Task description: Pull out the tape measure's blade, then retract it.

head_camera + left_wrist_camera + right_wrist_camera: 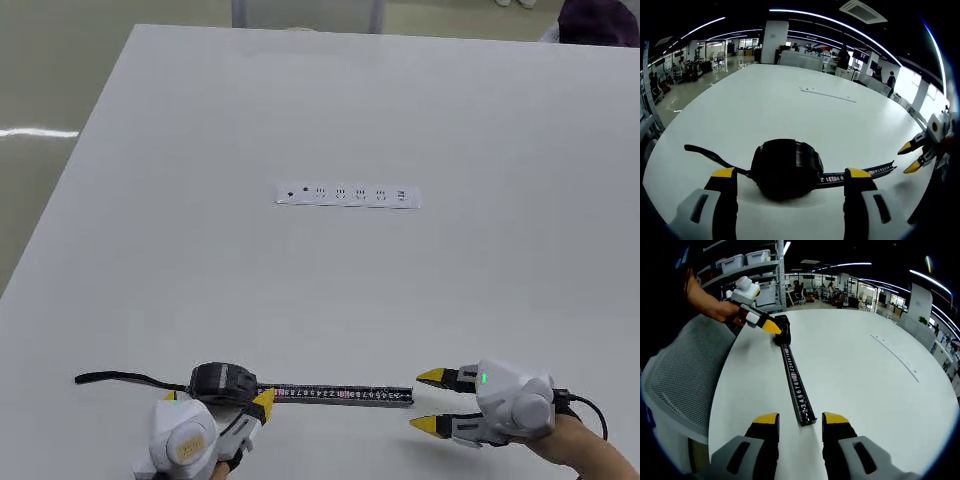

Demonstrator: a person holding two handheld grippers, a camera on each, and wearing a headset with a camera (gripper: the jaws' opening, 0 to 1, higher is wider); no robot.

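Note:
The black tape measure (224, 380) lies near the table's front edge, with its wrist strap (110, 378) trailing left. Its blade (340, 393) is pulled out to the right and lies flat on the white table (330, 290). My left gripper (216, 398) is open and straddles the case (785, 167), with a gap on both sides. My right gripper (430, 400) is open too, and the blade's end (807, 419) lies just ahead of its yellow fingertips (766, 418) without touching them. The right gripper (909, 158) also shows at the right of the left gripper view.
A flat strip of sockets (347, 194) is set into the table's middle. The table's left edge (60, 190) drops to the floor. A mesh chair (675, 385) stands beside the near edge. A person's hand (715, 307) holds the left gripper.

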